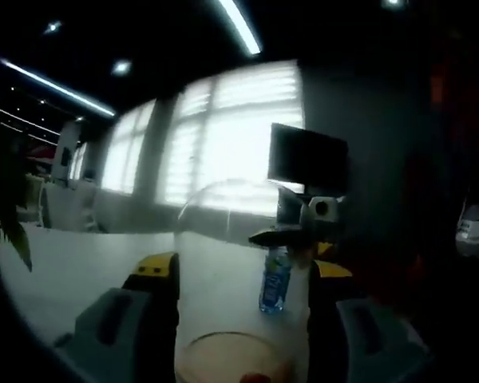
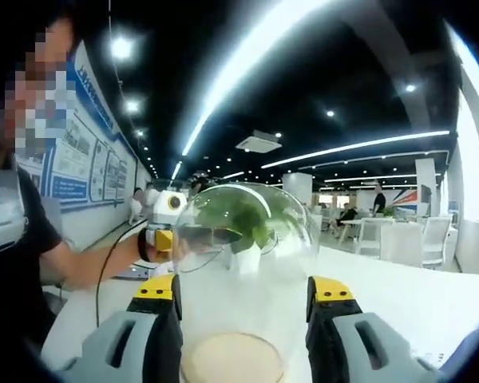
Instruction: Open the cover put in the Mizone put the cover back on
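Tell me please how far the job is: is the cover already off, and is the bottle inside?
Done: the clear glass dome cover looks lifted off the round wooden base. In hand: the left gripper holds the cover up between its jaws. Left: the blue-labelled Mizone bottle is not on the base yet, and the right gripper is open. After that, the cover goes back on.

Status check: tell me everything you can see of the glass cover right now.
The glass cover is a clear, rounded dome; green leaves and ceiling lights show through it. In the right gripper view it hangs above the round wooden base, apparently lifted clear, with the left claw against its left side. In the left gripper view its walls sit flush between that claw's jaws, so it looks gripped.
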A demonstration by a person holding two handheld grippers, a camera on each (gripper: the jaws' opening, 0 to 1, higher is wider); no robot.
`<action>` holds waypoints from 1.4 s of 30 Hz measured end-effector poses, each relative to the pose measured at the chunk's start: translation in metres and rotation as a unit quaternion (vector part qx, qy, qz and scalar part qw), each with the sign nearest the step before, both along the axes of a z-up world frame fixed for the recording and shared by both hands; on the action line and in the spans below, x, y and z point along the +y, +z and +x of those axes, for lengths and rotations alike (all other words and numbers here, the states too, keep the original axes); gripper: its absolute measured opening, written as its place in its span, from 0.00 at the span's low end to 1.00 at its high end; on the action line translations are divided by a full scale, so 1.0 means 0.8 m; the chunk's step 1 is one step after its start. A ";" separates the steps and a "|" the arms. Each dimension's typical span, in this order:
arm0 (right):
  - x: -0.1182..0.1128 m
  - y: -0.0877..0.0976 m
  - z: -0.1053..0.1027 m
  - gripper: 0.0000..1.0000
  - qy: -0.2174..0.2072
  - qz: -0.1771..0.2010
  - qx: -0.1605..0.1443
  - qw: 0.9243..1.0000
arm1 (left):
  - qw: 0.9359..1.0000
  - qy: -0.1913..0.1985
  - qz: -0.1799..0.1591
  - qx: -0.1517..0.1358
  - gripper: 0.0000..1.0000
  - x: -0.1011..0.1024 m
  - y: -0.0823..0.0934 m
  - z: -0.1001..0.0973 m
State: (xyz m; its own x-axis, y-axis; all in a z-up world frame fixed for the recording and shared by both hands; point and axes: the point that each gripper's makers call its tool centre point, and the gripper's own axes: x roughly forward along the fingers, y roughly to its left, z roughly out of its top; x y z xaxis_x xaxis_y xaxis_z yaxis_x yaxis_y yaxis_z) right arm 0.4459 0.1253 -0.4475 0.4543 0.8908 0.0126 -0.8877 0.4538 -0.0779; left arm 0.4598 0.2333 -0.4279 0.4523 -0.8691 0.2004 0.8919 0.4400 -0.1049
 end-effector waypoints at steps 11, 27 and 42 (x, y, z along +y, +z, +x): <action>0.000 0.002 0.000 0.56 0.007 0.001 -0.004 1.000 | 1.000 -0.010 -0.004 0.002 0.52 0.001 0.000 -0.002; 0.007 -0.008 0.001 0.63 0.012 -0.015 0.004 1.000 | 0.993 -0.021 0.111 -0.035 0.78 -0.025 -0.030 -0.007; 0.017 -0.019 0.011 0.67 0.018 -0.034 0.037 0.999 | 0.991 -0.009 0.135 -0.017 0.65 -0.021 -0.042 0.009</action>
